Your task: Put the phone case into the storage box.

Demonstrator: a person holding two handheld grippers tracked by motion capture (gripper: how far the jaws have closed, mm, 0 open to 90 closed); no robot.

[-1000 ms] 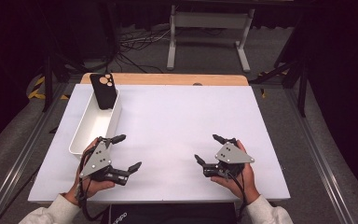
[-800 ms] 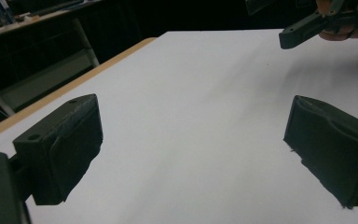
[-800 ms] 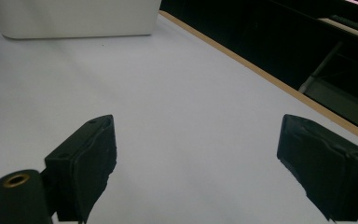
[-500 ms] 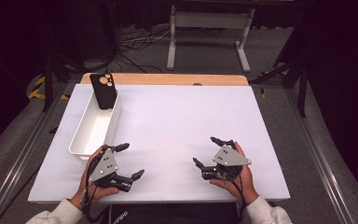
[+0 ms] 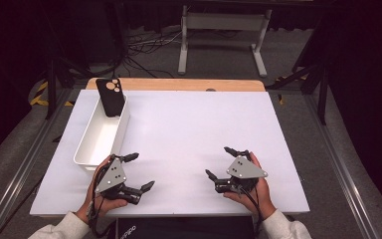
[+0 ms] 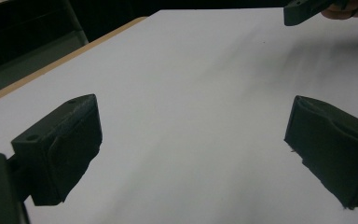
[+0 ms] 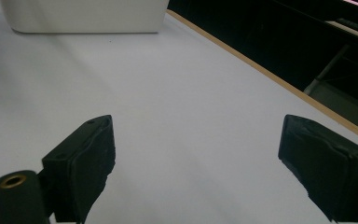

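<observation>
A: Where are the two grippers?

B: Both sit low over the white table, near its front edge. The left gripper is at about 7 o'clock of the table, held by the left hand. The right gripper is at about 5 o'clock, in the right hand. They are well apart, with bare table between them.

A: And the fingers?

B: Spread wide on both, holding nothing. In the left gripper view the two black fingers stand far apart over plain white surface, and the same goes for the fingers in the right gripper view.

A: Anything else on the table?

B: A white bin lies along the left side, at about 9 to 10 o'clock, its near end just beside the left gripper. A black phone case leans upright at the bin's far end, its camera holes at the top. The right gripper view catches the bin's wall at 11 o'clock. The left gripper view shows part of the right gripper at 1 o'clock.
</observation>
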